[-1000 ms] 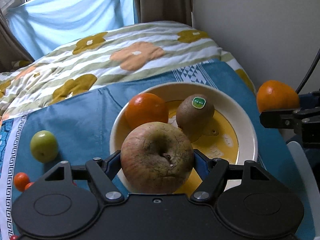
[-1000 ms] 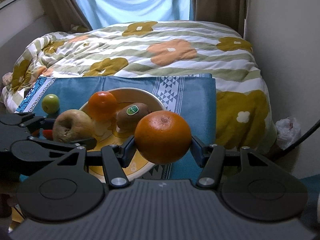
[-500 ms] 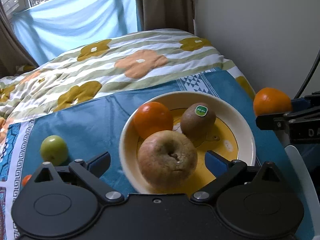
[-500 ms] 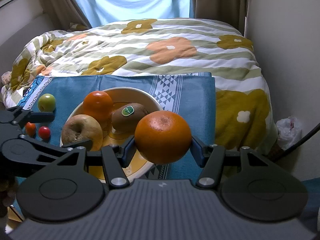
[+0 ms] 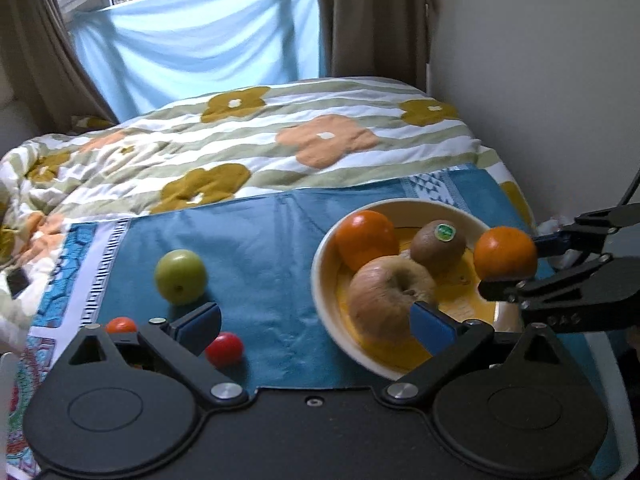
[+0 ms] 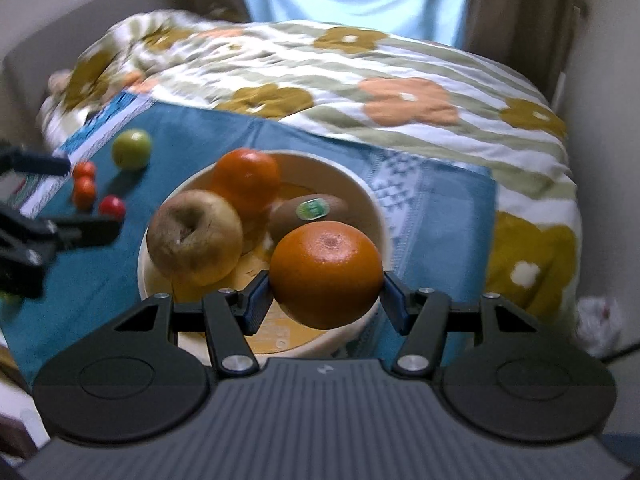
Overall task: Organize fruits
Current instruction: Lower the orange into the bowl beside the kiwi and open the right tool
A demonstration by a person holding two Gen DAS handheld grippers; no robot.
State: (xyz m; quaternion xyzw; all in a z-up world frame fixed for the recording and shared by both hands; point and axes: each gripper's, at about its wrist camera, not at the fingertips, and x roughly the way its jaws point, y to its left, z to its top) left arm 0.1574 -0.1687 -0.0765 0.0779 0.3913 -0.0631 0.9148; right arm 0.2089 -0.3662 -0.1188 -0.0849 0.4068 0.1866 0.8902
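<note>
A cream bowl [image 5: 320,272] with a yellow inside sits on a blue cloth [image 5: 260,248] and holds a brownish apple [image 5: 388,296], an orange [image 5: 364,240] and a kiwi [image 5: 438,242] with a green sticker. My left gripper [image 5: 316,324] is open and empty, pulled back left of the bowl. My right gripper [image 6: 326,294] is shut on a second orange [image 6: 326,272], held over the bowl's [image 6: 376,216] near right side. From the left wrist view that orange [image 5: 505,254] hangs at the bowl's right rim.
A green apple [image 5: 181,277] and small red tomatoes [image 5: 224,349] lie on the cloth left of the bowl. A flowered quilt [image 5: 260,148] covers the bed behind. A pale wall [image 5: 540,80] stands on the right, curtains and a window at the back.
My left gripper let go of the brownish apple in the bowl, opened wide and drew back to the left. The right gripper carried its orange in over the bowl.
</note>
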